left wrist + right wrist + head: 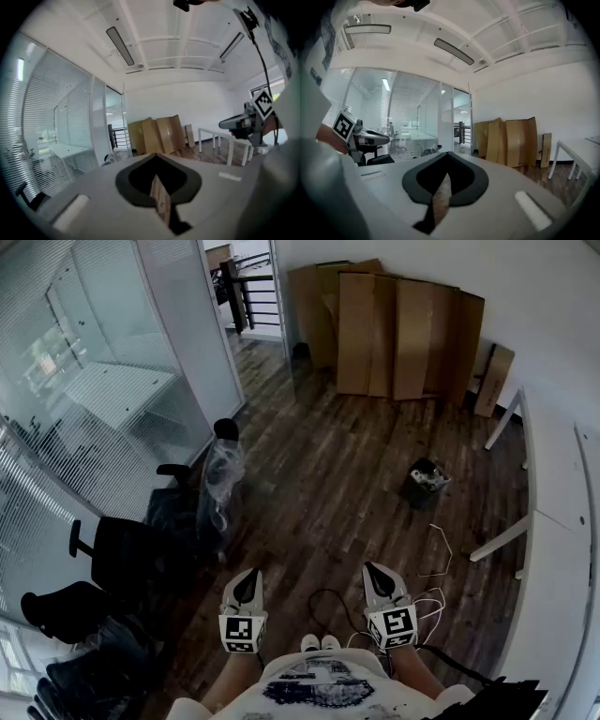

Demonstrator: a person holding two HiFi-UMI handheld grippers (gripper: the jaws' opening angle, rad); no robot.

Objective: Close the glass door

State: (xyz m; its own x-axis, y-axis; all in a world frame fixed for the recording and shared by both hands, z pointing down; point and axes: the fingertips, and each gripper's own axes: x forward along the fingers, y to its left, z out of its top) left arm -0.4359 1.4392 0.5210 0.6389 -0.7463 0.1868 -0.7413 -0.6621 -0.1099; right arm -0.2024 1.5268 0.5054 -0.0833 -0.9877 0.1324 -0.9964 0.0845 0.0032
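You stand well back from the clear glass door (pixel 300 352), not yet closed; left tongs (pixel 247 582) and right tongs (pixel 376 573) both pinched together, empty.

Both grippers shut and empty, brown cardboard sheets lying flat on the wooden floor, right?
No: the head view shows the brown cardboard sheets leaning upright against the white wall. The left gripper and right gripper are shut and empty.
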